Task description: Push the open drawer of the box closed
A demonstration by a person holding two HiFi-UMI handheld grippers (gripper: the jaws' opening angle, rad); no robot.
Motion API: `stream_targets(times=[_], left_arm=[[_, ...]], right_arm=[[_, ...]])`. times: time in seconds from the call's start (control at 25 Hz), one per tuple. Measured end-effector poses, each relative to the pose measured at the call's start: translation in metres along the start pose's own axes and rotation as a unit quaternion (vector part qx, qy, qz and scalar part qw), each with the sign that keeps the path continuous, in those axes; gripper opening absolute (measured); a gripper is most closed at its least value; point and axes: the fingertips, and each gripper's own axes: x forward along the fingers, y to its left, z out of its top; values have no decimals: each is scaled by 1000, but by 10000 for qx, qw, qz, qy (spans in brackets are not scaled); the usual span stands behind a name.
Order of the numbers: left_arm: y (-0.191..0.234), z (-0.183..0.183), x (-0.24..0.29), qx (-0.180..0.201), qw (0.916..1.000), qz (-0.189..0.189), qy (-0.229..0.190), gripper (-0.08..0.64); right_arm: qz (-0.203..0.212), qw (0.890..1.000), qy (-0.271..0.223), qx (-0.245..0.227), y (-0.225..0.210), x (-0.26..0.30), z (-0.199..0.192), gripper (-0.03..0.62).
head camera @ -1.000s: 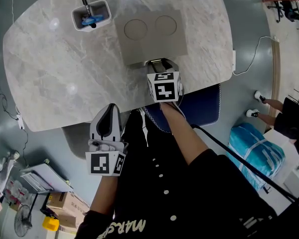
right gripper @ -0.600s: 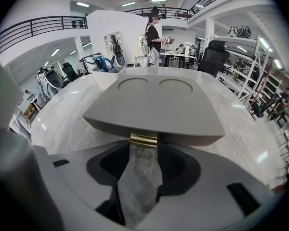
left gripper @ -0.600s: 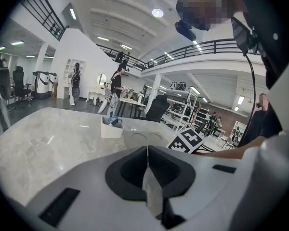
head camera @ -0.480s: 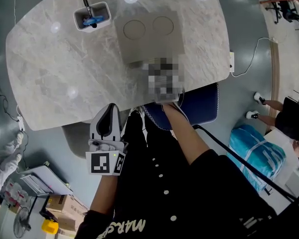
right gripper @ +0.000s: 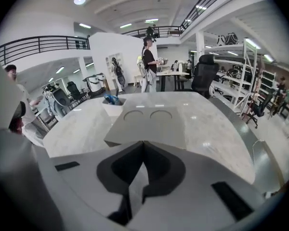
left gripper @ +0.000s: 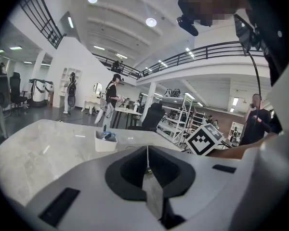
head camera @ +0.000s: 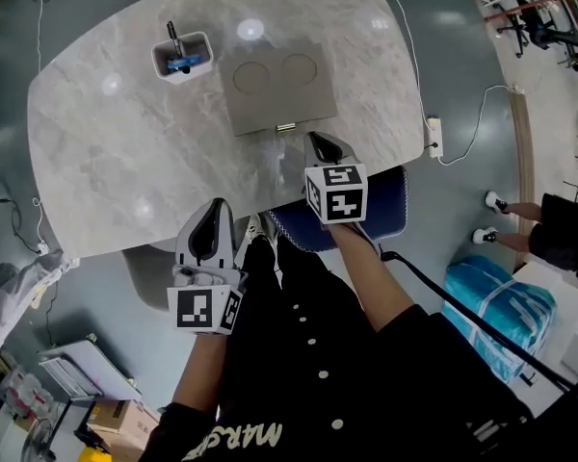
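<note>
The grey box (head camera: 275,89) with two round recesses on its lid stands on the marble table (head camera: 106,152). Its drawer front looks flush, with a small metal handle (head camera: 285,126) showing at the near side. My right gripper (head camera: 318,141) hovers just in front of that handle, apart from the box, jaws shut on nothing. In the right gripper view the box (right gripper: 147,124) lies straight ahead of my right gripper (right gripper: 143,143). My left gripper (head camera: 215,210) is held back past the table's near edge, shut and empty; its own view shows the left gripper (left gripper: 147,165) closed.
A white pen cup (head camera: 182,58) with a pen and something blue stands left of the box. A blue chair (head camera: 390,210) is tucked under the near right edge. A power strip (head camera: 432,135) and cable lie on the floor to the right.
My right gripper has drawn back from the box's front toward the near table edge, and its jaws have shut. The left gripper has stayed put.
</note>
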Motion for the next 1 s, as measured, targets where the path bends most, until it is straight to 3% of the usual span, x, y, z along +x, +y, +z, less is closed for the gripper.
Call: stream_targets(times=[0.28, 0.52, 1.0], left_arm=[[-19, 32, -4, 100, 9993, -141, -318, 20], [-29, 68, -6, 304, 9967, -233, -714, 20], [-40, 138, -15, 666, 9869, -355, -1427, 20]], right_arm=[[325, 9945, -984, -133, 11, -55, 65, -3], [416, 9783, -1978, -462, 15, -111, 118, -3], [272, 9501, -3083, -404, -1, -207, 160, -3]])
